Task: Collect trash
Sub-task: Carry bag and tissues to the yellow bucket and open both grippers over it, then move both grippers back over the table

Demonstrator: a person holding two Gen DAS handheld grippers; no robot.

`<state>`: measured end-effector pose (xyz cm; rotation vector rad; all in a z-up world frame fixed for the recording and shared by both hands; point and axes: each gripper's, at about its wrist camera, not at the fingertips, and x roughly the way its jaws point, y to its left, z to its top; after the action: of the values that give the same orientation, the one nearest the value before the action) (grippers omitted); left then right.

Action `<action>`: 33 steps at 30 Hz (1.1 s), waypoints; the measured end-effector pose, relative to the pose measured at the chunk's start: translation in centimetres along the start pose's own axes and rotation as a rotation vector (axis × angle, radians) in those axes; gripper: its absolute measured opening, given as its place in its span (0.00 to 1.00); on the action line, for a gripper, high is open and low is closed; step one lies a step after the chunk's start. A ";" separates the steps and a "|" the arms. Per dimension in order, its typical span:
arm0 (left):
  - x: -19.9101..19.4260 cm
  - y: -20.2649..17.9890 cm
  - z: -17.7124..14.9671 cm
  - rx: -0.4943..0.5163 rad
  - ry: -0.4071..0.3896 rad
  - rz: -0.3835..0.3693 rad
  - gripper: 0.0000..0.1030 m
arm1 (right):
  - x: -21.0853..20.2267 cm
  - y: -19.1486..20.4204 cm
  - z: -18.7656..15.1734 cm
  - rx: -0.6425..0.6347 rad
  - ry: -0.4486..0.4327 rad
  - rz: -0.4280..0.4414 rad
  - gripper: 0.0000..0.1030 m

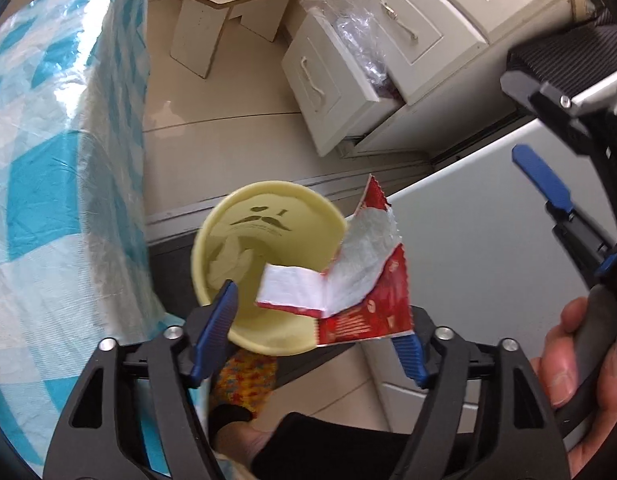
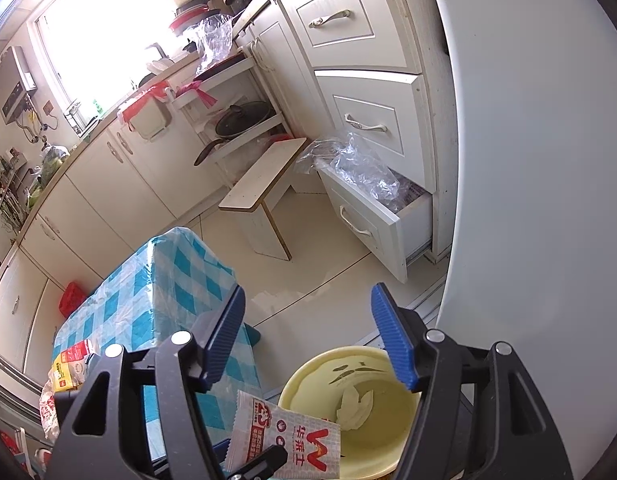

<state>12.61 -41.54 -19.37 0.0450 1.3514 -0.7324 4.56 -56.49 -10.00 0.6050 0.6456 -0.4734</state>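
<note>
Right below us the left tool stands wide, its red wrapper tipping over the yellow bin, while the right tool at two o'clock stands wide and empty.

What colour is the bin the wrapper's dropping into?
Pale yellow bin, moustache face printed inside; clearest in the left wrist view.

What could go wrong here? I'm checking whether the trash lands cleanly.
The red wrapper lies across the yellow bin's rim, only partly over the opening, so it could slide off onto the floor. The left gripper is open around it, so nothing steadies it.
</note>
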 end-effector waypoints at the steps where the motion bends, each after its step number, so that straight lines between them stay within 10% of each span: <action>1: 0.2 -0.4 0.0 0.027 0.017 0.023 0.72 | 0.0 0.0 0.0 -0.001 0.001 0.001 0.62; 6: 1.3 -0.8 -0.3 0.088 0.079 0.155 0.79 | -0.1 0.4 -0.1 -0.002 -0.003 0.007 0.62; 11: 1.3 -0.6 0.2 0.085 0.091 0.134 0.83 | -0.1 0.2 0.0 0.008 -0.007 0.013 0.62; 15: 0.3 -3.4 -0.1 0.266 -0.042 0.398 0.83 | 0.0 0.1 0.1 0.015 -0.007 0.018 0.63; 19: 0.3 -3.4 0.4 0.249 -0.008 0.291 0.83 | 0.0 0.1 0.2 0.018 -0.006 0.025 0.63; 21: 0.3 -2.2 1.0 0.184 0.031 0.119 0.83 | 0.0 0.1 0.2 0.019 -0.002 0.029 0.64; 33: -9.7 0.1 -0.6 0.157 -0.258 0.198 0.83 | -0.4 0.7 0.4 0.009 -0.027 0.052 0.67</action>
<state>11.77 -36.84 -10.88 0.1994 1.0254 -0.6510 4.87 -56.12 -9.17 0.6219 0.6013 -0.4356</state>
